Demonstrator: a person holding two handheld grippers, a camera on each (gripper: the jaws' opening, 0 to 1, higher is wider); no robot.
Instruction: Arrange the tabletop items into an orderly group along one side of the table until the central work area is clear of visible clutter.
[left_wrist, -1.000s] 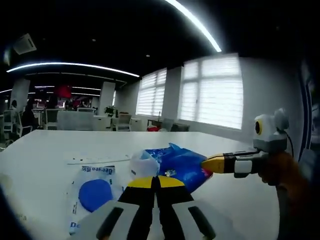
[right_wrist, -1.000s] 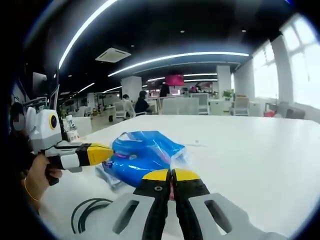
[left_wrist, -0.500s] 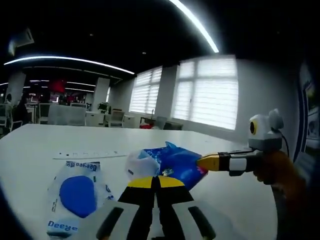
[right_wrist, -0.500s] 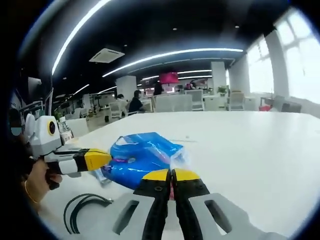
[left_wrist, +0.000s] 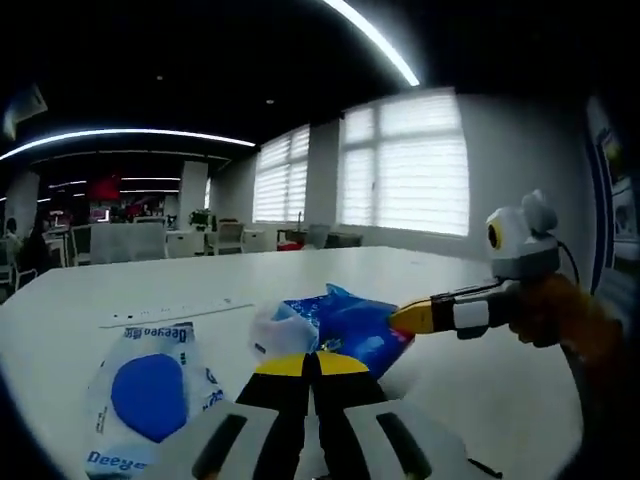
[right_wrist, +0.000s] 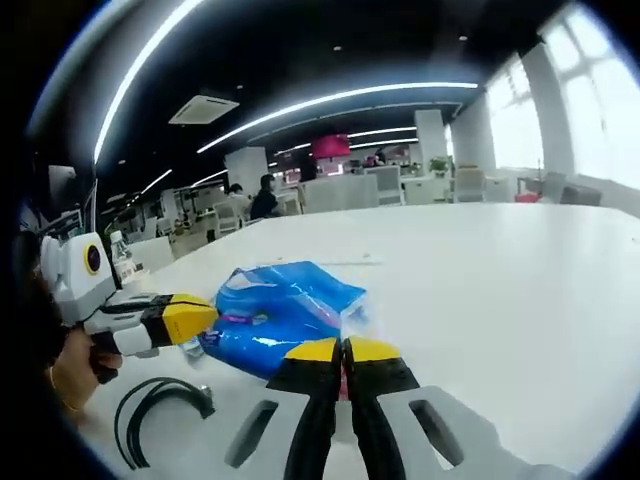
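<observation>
Both claws, left (left_wrist: 312, 366) and right (right_wrist: 345, 352), clamped the blue bag (right_wrist: 280, 315); pouch (left_wrist: 150, 395) and cable (right_wrist: 155, 415) remained scattered on the table (right_wrist: 500, 300).

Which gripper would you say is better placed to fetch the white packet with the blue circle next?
Left, probably: the white packet lies just beside the left gripper; both grippers look shut on the blue bag.

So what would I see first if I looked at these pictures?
Probably the shiny blue bag on the white table, with both yellow-tipped grippers closed on it, the left gripper at one end and the right gripper at the other. Beside it lies a white packet with a big blue circle, and a black cable curls nearby.
</observation>
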